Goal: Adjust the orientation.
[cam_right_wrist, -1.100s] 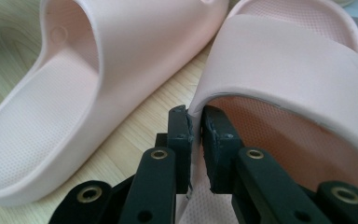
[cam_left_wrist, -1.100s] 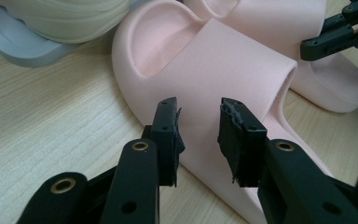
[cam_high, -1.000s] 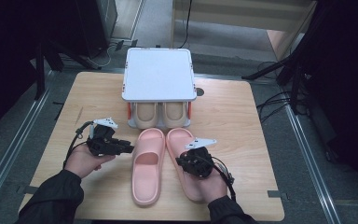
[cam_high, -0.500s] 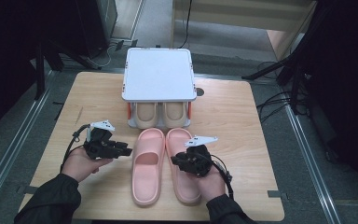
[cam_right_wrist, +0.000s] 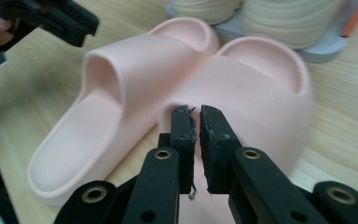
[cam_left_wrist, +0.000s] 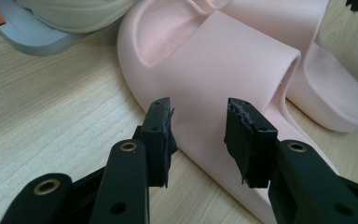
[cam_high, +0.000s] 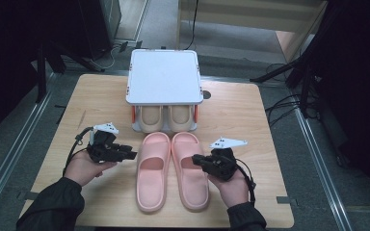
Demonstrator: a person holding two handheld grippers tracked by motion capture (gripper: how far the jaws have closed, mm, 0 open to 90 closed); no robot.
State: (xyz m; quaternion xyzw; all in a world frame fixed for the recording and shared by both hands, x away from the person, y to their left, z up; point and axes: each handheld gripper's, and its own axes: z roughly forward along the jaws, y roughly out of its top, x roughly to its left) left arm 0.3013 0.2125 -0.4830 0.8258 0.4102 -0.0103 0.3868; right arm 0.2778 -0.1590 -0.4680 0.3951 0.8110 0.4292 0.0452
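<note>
Two pink slippers lie side by side mid-table, toes toward the rack: the left slipper [cam_high: 151, 171] and the right slipper [cam_high: 191, 175]. My left gripper [cam_high: 129, 155] stands open at the left slipper's outer side. In the left gripper view, its jaws [cam_left_wrist: 198, 122] flank the edge of that slipper [cam_left_wrist: 223, 60] below the strap. My right gripper [cam_high: 198, 160] sits over the right slipper. In the right gripper view, its jaws [cam_right_wrist: 195, 114] are pressed nearly together at the rear edge of the strap [cam_right_wrist: 256, 88], pinching it.
A white-topped shoe rack [cam_high: 163, 77] stands at the back of the wooden table [cam_high: 250, 125], with a pair of beige shoes [cam_high: 166, 119] on its lower shelf just ahead of the slippers' toes. The person's hands and dark sleeves enter from the near edge.
The right hand and its gripper have shifted slightly to the right over the right slipper. The left gripper has dropped a little beside the left slipper. The slippers have not moved.
</note>
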